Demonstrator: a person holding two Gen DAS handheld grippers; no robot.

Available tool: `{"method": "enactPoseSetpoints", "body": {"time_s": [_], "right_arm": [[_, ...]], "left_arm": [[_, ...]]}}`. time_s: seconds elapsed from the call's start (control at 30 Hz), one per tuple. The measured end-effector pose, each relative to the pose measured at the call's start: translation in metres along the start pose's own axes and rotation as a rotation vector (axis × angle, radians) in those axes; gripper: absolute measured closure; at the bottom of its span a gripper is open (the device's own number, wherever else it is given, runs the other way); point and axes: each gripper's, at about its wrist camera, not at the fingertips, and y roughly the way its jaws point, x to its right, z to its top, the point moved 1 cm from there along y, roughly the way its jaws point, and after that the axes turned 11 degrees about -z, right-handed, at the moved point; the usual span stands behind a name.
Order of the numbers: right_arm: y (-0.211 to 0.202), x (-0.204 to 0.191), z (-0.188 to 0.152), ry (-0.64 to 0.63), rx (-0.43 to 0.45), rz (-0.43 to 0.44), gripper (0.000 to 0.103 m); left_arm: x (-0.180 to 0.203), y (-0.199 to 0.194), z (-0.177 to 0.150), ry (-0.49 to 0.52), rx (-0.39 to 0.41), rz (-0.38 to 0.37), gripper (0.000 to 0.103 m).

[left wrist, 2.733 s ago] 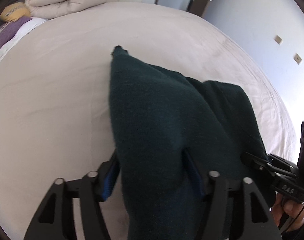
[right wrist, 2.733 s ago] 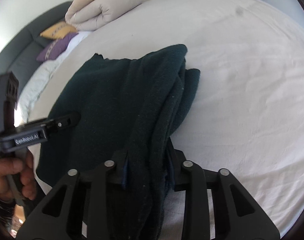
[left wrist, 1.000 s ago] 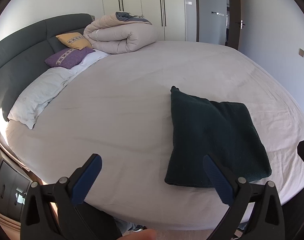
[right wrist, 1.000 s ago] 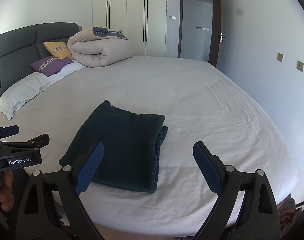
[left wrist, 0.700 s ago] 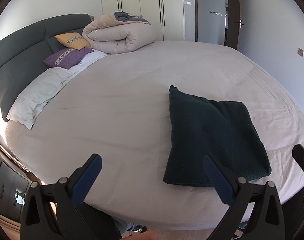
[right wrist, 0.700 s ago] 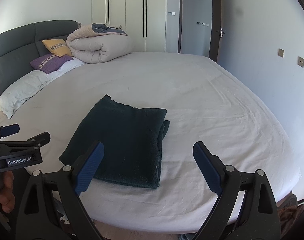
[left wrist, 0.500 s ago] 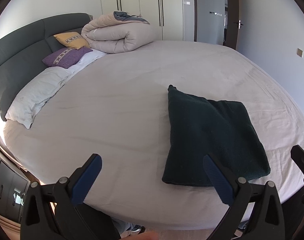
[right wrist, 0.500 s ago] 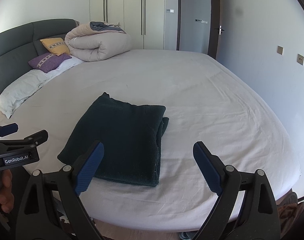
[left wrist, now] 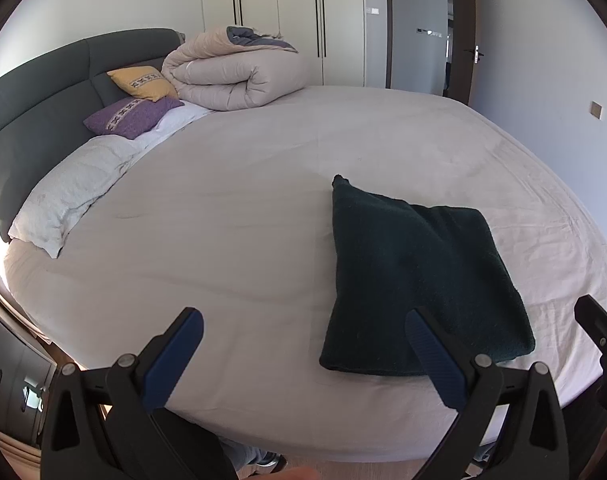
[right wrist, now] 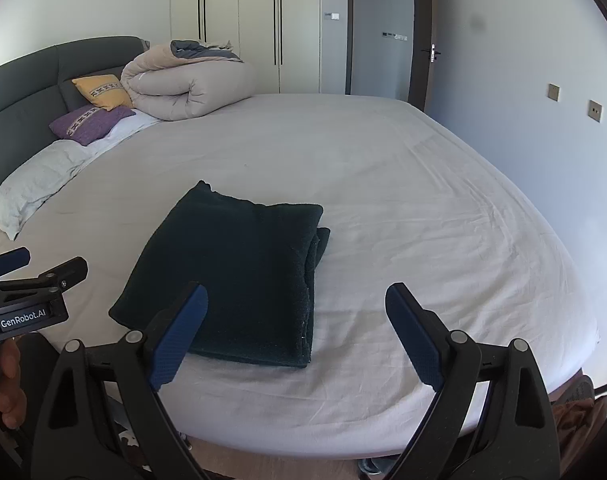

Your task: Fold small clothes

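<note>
- The right gripper point(right wrist: 295, 320) and left gripper point(left wrist: 303, 344) are held with jaws spread wide, nothing between them.
- The dark green garment point(right wrist: 239, 264) is seen folded into a thick rectangle, lying flat near the bed point(right wrist: 423, 208) edge.
- Its stacked layers are shown only in the right view.
- A hand point(right wrist: 7, 392) is visible only there.
</note>
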Motion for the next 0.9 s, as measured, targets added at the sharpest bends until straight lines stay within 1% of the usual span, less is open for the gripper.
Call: {"method": "enactPoseSetpoints", "body": {"time_s": [0.9], "right_arm": [[0.013,-0.004,-0.003,0.006,-0.024,-0.004,0.012]], "left_arm": [[0.006,0.002,0.000,0.008,-0.003,-0.002,0.000]]}}
